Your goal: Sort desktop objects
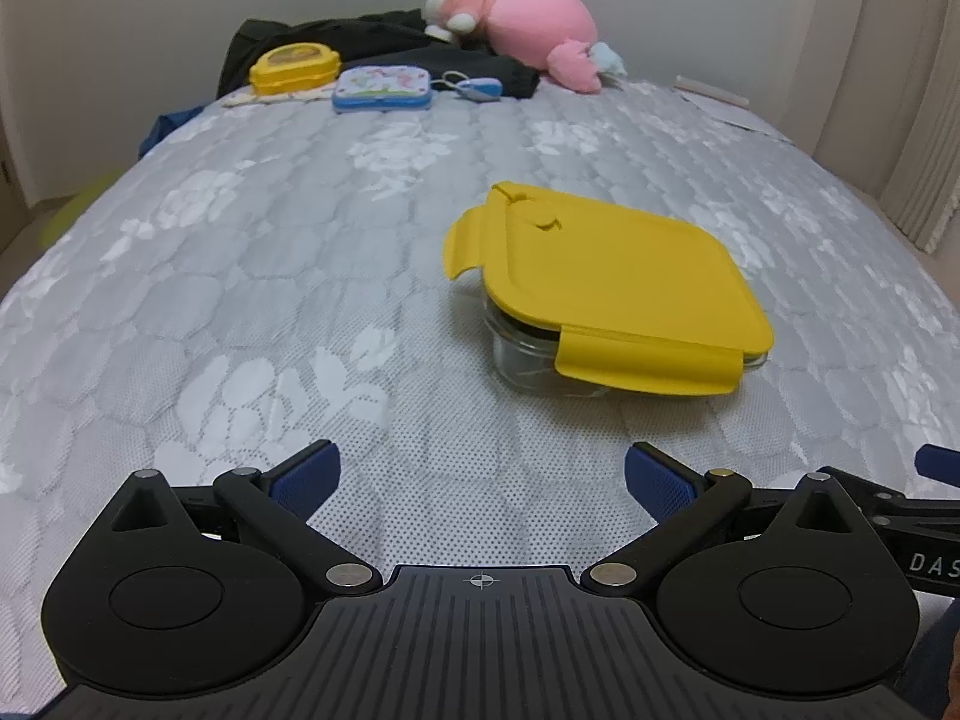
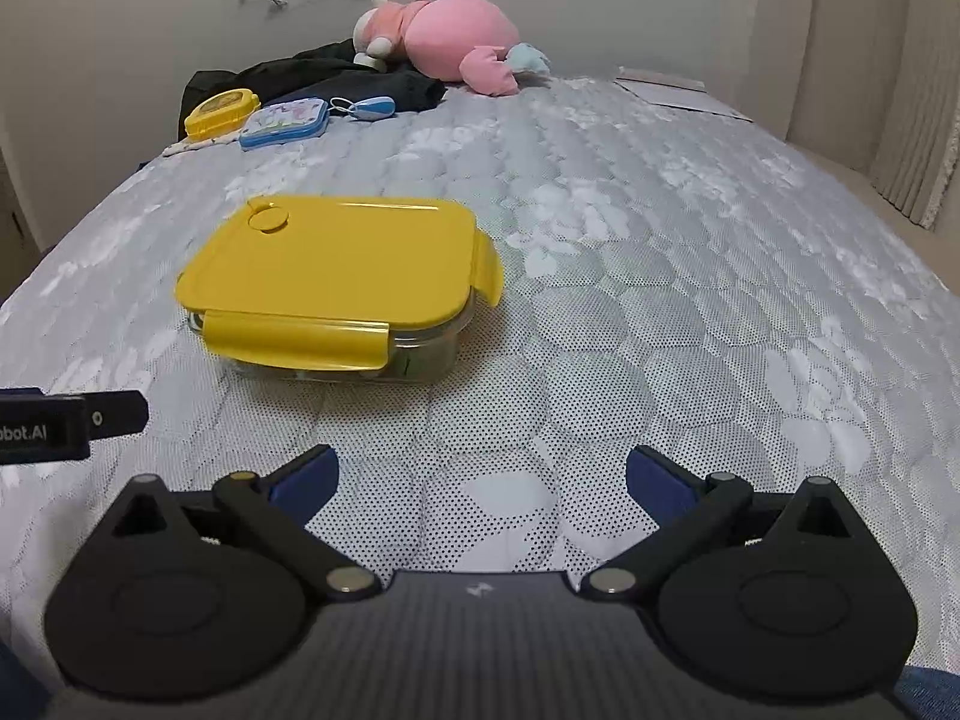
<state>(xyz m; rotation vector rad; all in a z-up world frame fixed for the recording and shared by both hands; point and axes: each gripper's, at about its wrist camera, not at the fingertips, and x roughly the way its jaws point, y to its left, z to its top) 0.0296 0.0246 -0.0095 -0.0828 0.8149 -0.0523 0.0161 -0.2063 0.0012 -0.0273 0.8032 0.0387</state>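
A glass box with a yellow lid (image 1: 606, 294) sits on the grey quilted mattress (image 1: 300, 276), lid on, side flaps raised. It lies ahead and to the right of my left gripper (image 1: 483, 474), which is open and empty. In the right wrist view the same box (image 2: 336, 264) lies ahead and to the left of my right gripper (image 2: 483, 474), also open and empty. The left gripper's finger (image 2: 72, 420) shows at that view's left edge. What is inside the box is hard to see.
At the far end lie a small yellow box (image 1: 294, 66), a blue tin (image 1: 381, 90), a blue tag with a cord (image 1: 477, 87), dark clothing (image 1: 384, 42) and a pink plush toy (image 1: 522, 24). Papers (image 1: 726, 105) lie at the far right edge.
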